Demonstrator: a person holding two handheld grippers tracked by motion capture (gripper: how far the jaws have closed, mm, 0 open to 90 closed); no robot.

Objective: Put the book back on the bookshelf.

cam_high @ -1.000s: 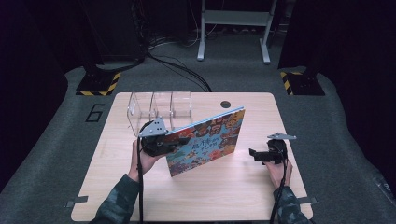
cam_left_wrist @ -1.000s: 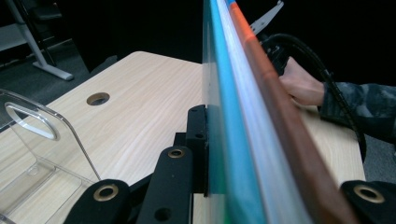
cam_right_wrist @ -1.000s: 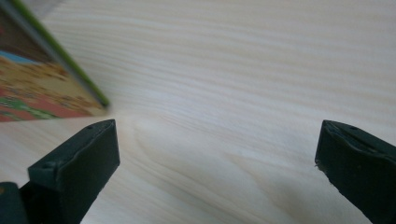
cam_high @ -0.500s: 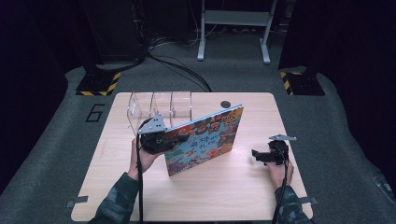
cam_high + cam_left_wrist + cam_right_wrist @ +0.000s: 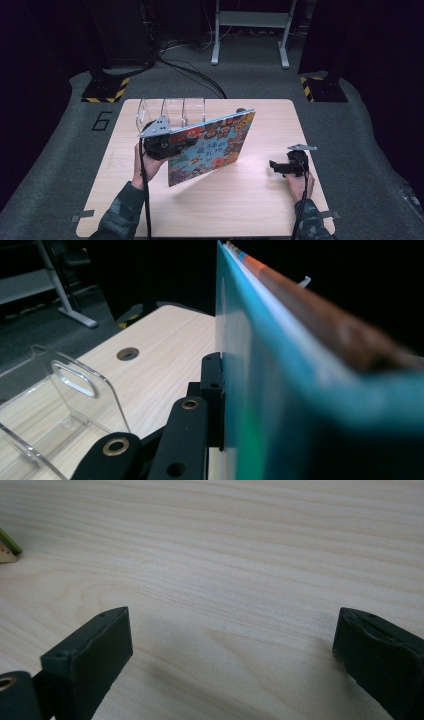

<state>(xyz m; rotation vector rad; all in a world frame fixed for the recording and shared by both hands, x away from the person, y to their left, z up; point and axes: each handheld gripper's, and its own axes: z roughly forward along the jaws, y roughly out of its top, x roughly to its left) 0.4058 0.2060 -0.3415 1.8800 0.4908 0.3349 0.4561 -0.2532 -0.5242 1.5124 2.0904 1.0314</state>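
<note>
While the thin, colourful picture book (image 5: 212,146) stands tilted on its lower edge mid-table, we clamp its left edge in our left gripper (image 5: 167,145), just in front of the clear acrylic divider rack (image 5: 172,110). Our right gripper (image 5: 280,166) rests wide open and empty on the pale wooden table (image 5: 250,200), well apart.

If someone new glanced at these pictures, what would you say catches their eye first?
Most striking is the colourful picture book, held up on edge above the table's middle by the left gripper. Just behind it stands a clear acrylic rack. The right gripper rests open on the bare wooden table.
</note>
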